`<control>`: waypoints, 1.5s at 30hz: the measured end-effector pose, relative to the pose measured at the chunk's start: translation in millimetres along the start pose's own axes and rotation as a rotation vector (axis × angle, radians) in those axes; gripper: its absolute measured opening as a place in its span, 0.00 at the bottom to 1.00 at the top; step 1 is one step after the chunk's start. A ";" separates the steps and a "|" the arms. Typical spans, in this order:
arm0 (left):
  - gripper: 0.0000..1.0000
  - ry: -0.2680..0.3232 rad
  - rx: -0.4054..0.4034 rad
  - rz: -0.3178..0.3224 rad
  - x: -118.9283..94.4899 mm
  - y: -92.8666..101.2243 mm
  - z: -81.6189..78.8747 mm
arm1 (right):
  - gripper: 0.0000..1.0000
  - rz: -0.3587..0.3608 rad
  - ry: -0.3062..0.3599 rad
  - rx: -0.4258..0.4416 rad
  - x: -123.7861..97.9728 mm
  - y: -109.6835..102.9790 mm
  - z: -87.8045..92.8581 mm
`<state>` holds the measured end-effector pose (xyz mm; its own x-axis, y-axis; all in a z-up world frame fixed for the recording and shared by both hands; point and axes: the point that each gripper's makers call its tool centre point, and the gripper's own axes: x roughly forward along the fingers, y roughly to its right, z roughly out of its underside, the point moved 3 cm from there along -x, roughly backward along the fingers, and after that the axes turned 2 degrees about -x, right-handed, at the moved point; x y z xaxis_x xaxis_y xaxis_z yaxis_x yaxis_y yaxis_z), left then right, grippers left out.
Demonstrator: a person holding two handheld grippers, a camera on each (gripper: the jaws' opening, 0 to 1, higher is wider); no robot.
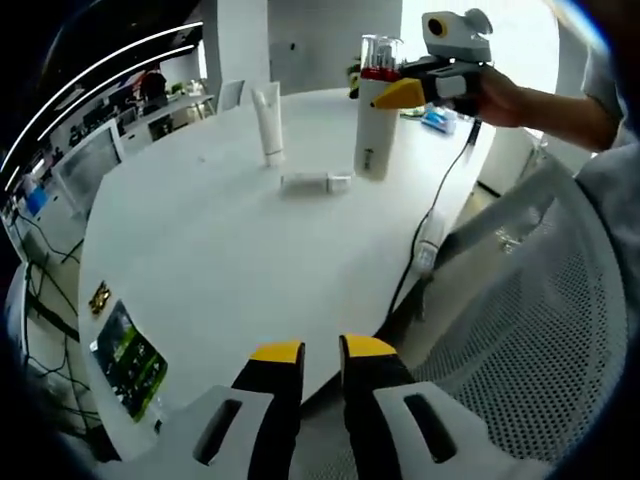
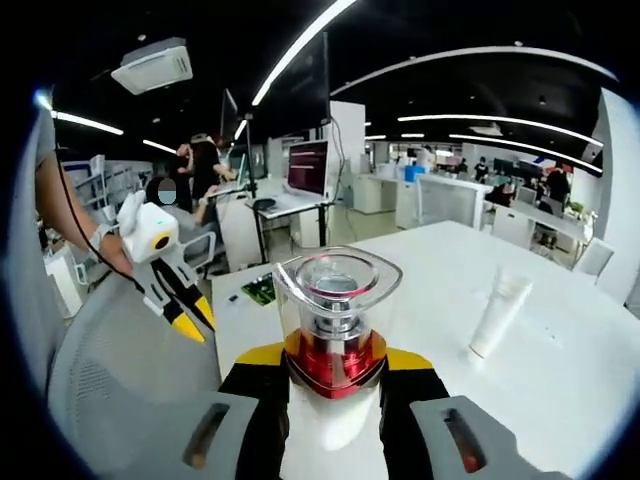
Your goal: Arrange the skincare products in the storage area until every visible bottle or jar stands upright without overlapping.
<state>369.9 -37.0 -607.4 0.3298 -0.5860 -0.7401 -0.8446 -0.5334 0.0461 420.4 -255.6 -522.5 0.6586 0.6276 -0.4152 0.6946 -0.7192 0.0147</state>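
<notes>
A tall white bottle [image 1: 374, 135] with a red collar and a clear cap [image 2: 336, 285] stands upright on the round white table [image 1: 230, 260]. My right gripper [image 1: 408, 92] [image 2: 335, 358] is shut on its neck just below the collar. Left of the bottle a white tube [image 1: 270, 124] [image 2: 497, 313] stands on its cap. A small white tube [image 1: 316, 182] lies flat between them, close to the bottle's base. My left gripper [image 1: 320, 350] hangs over the table's near edge, narrowly open with nothing between its jaws, and is seen held in a hand [image 2: 176, 290].
A white mesh chair back [image 1: 545, 300] stands right of the table, and a black cable [image 1: 437, 200] hangs down past its edge. A green card [image 1: 128, 360] lies near the table's left rim. A blue item [image 1: 440, 120] sits at the far side. People stand at desks [image 2: 205, 165].
</notes>
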 end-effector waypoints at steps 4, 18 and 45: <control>0.11 0.000 0.001 0.000 0.2 -0.3 0.2 | 0.28 0.033 -0.006 0.019 -6.9 15.6 5.2; 0.09 -0.012 0.002 -0.004 1.0 -2.2 1.7 | 0.28 0.103 -0.012 0.034 -13.7 48.4 6.5; 0.05 -0.037 0.028 -0.010 1.6 -3.4 4.9 | 0.28 0.176 0.014 0.069 -27.3 93.2 6.7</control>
<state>371.3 -33.2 -612.0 0.3227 -0.5581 -0.7645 -0.8529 -0.5216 0.0207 465.2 -341.8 -515.9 0.7725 0.4941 -0.3988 0.5471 -0.8367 0.0232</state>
